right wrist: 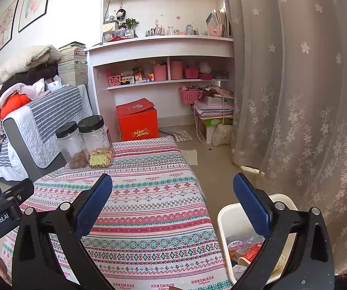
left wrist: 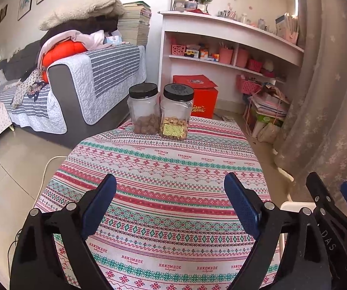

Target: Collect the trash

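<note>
Both the left tongs (left wrist: 170,186) and the right tongs (right wrist: 172,186) stand spread and empty above the patterned tabletop (left wrist: 173,169), with the white trash bin (right wrist: 224,220) holding wrappers directly below the right tongs' right finger, beside the tabletop edge.

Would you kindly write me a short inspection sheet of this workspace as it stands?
Surface: patterned tablecloth, no loose trash seen on it.
Job's things: white bin beside the table, wrappers inside.
Clutter: two black-lidded jars touching at the far edge.
Grippers: left tool and right tool open, nothing between the pads.
Cables: white cord on the floor.
Surroundings: sofa, shelves, curtain.
</note>
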Tool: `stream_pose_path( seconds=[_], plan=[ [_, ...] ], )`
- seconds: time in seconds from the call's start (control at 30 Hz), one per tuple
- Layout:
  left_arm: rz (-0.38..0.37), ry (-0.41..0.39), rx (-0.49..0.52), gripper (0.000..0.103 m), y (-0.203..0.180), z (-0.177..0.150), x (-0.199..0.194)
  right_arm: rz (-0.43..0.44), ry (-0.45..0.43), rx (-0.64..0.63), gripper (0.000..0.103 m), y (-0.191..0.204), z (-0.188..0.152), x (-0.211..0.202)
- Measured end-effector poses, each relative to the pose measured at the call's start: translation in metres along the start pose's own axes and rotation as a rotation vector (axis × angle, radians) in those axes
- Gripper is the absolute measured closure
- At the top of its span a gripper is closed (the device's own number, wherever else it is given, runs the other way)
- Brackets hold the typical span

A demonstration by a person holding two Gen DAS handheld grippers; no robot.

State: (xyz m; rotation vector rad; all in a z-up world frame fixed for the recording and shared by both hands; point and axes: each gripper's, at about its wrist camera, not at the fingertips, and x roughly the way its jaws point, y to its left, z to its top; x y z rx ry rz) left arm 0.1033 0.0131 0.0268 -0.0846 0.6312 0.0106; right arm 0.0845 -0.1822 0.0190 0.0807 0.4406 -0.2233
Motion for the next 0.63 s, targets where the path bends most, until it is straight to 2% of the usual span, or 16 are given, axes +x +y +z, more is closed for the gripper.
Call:
stream_pose_path(
  seconds=[0.13,0.2,0.37,0.5,0.63],
  plan=[
    [-0.021,-0.009,0.009,0.016,-0.006,0.0,-0.003,-0.02,-0.001,0.015,0.007,-0.011,0.0,-0.005],
    [-0.034,-0.015,0.017,0.021,-0.011,0.0,-0.004,-0.03,0.009,0.022,0.007,-0.017,0.0,-0.005],
    [-0.049,-0.018,0.044,0.021,-0.024,-0.001,-0.006,-0.058,0.013,0.045,0.007,-0.031,-0.002,-0.007],
    [-0.022,-0.028,0.069,0.007,-0.034,-0.001,-0.009,-0.07,0.013,0.072,0.007,-0.043,-0.002,-0.011],
    [-0.034,-0.028,0.091,0.007,-0.045,-0.003,-0.011,-0.078,0.025,0.087,0.007,-0.052,-0.005,-0.011]
  ],
)
